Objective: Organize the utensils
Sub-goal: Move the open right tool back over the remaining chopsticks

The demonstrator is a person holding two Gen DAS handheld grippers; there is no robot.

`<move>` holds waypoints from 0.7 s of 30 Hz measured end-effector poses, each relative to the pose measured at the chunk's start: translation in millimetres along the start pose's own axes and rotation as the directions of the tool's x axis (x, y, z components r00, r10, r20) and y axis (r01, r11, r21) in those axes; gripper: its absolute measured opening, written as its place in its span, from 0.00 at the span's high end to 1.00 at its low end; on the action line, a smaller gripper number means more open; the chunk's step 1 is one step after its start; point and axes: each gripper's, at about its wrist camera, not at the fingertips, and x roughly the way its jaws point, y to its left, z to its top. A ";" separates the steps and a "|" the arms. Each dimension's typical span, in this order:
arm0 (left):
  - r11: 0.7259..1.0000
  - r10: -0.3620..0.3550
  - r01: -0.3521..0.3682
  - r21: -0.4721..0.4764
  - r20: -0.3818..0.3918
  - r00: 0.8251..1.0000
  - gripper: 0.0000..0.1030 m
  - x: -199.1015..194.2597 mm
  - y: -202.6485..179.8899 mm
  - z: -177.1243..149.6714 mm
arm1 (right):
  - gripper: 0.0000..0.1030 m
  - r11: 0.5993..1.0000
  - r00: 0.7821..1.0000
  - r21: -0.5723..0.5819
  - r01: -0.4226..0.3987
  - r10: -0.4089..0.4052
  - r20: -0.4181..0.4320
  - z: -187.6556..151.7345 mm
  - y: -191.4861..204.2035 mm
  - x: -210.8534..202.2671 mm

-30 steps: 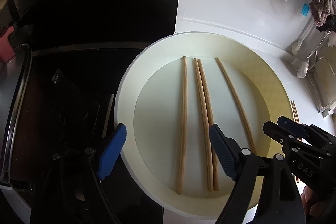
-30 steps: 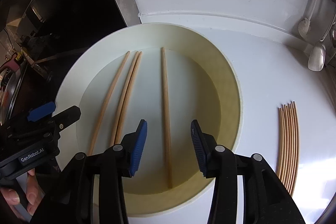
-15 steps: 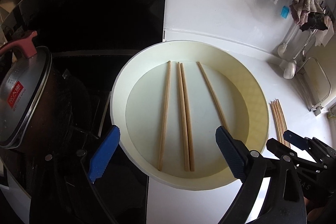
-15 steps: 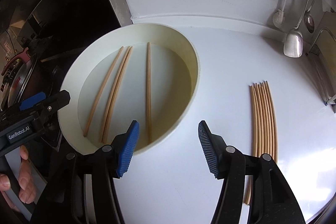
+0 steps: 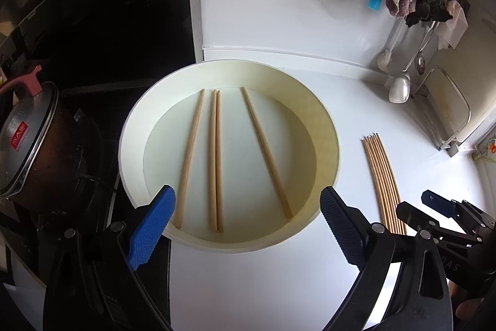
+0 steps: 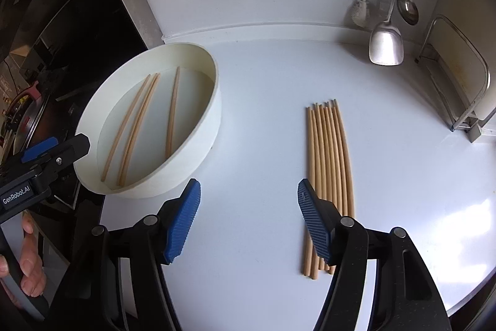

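With the right gripper (image 6: 246, 217) empty and its jaws opening, the next chopstick (image 6: 172, 112) at the frame's centre-left is best pinched mid-length; the left gripper (image 5: 246, 224) is spread, empty.

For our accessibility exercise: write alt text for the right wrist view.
The right gripper, jaws opening and empty, hovers over a white counter beside a neat row of chopsticks. To the left, a round white basin holds four more chopsticks.
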 end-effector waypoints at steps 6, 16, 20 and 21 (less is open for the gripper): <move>0.999 -0.025 0.026 0.021 -0.022 0.999 0.10 6.0 -32.8 -5.8 | 0.39 0.999 1.000 0.040 0.020 -0.020 0.003 -12.9 -35.3 -7.6; 0.994 -0.049 0.056 0.089 -0.076 0.996 0.10 19.2 -95.9 -28.8 | 0.38 0.996 0.998 0.066 0.059 -0.060 0.016 -42.1 -100.0 -18.2; 0.995 -0.047 0.054 0.088 -0.080 0.996 0.10 23.9 -111.1 -34.5 | 0.38 0.995 0.998 0.071 0.064 -0.065 0.008 -48.1 -123.3 -14.0; 0.995 -0.045 0.051 0.084 -0.078 0.996 0.10 25.0 -113.4 -34.9 | 0.38 0.995 0.998 0.071 0.065 -0.066 0.010 -49.3 -128.7 -12.7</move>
